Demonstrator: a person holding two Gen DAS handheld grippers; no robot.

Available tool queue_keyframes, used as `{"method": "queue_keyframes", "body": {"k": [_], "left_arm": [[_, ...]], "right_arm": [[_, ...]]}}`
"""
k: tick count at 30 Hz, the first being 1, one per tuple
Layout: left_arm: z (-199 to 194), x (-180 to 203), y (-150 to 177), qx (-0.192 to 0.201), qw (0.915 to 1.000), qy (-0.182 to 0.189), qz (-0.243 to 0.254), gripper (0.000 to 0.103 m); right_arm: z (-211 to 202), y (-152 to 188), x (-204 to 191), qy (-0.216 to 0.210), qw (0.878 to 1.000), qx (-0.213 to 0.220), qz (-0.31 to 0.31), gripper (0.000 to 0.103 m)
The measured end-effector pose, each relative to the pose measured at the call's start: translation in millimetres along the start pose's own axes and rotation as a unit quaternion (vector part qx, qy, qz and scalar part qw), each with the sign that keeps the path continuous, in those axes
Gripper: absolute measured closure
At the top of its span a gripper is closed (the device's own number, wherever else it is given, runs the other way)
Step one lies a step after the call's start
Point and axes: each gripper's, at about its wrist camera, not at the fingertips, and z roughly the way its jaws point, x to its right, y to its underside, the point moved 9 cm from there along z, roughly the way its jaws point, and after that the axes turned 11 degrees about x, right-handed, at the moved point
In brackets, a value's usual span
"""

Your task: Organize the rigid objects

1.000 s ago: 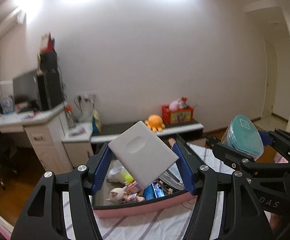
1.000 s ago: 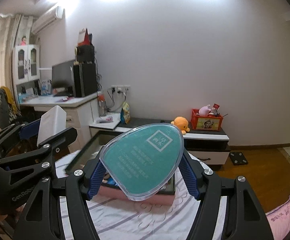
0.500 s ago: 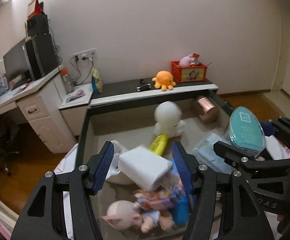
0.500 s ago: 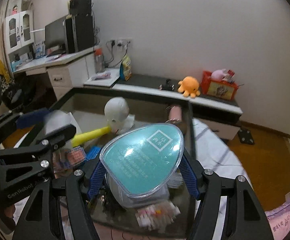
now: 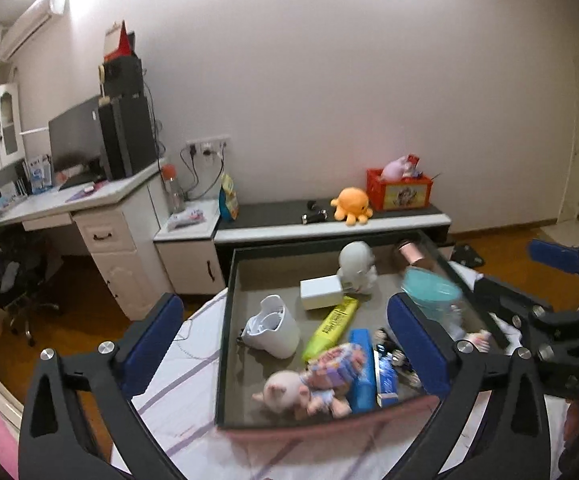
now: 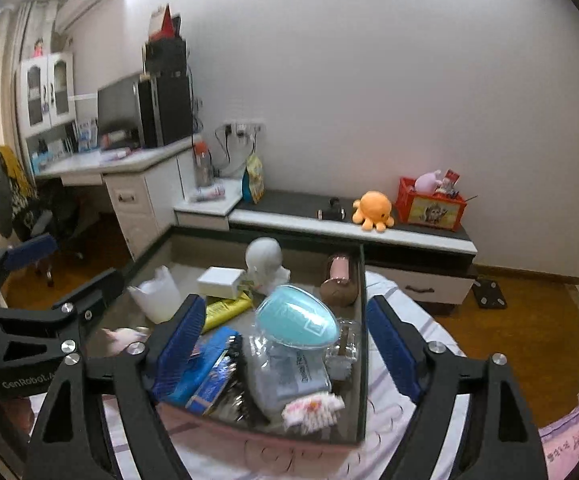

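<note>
A pink-fronted tray (image 5: 225, 340) (image 6: 363, 320) with dark walls sits on the striped sheet. The white box (image 5: 320, 292) (image 6: 221, 282) lies loose inside it, beside a white figure (image 5: 355, 264). The teal egg-shaped case (image 6: 297, 322) (image 5: 429, 292) rests on a clear pouch in the tray. My left gripper (image 5: 285, 344) (image 6: 61, 268) hovers over the tray, its jaws opening wide, nothing between the pads. My right gripper (image 6: 287, 340) (image 5: 529, 278) is also opening. The teal case sits below and between its fingers, and the pads do not touch it.
The tray also holds a white jug (image 5: 273, 328), a yellow packet (image 5: 331, 328), a pig doll (image 5: 289, 392), a blue box (image 5: 361, 368) and a copper cup (image 6: 339, 280). Behind stand a low bench with an orange octopus (image 5: 351, 204) and a desk (image 5: 89, 200).
Both grippers came down over the tray and let go. The white box dropped from the left jaws and the teal case from the right; both now lie in the tray.
</note>
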Motion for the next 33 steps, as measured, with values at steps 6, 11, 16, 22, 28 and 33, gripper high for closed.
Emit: {"method": "queue_keyframes", "body": {"k": [6,11,16,22,28,33], "left_arm": [[-77.2,8.8,-18.4,0.051,0.9984,-0.008,0.022,0.0],[-145.6,12.2,-30.1,0.093,0.9957,0.007,-0.001,0.0],[-196.3,15.1,-35.2,0.129,0.9916,-0.004,-0.001,0.0],[-247.1,15.6,-41.6,0.162,0.9868,0.002,-0.001,0.0],[-281.0,11.4,-45.4,0.177,0.9836,-0.028,0.02,0.0],[-302.8,16.3,-48.9,0.189,0.9818,-0.01,0.013,0.0]], "right_arm": [[-76.9,-16.3,-14.9,-0.008,0.999,0.053,0.003,0.0],[-142.0,-15.0,-23.8,0.019,0.996,0.091,-0.011,0.0],[-188.5,-16.1,-30.5,0.027,0.993,0.117,-0.009,0.0],[-231.4,-18.9,-38.3,0.034,0.989,0.146,-0.007,0.0],[-263.9,-23.4,-37.9,0.043,0.984,0.173,0.002,0.0],[-281.6,-27.3,-45.5,0.039,0.982,0.186,-0.002,0.0]]}}
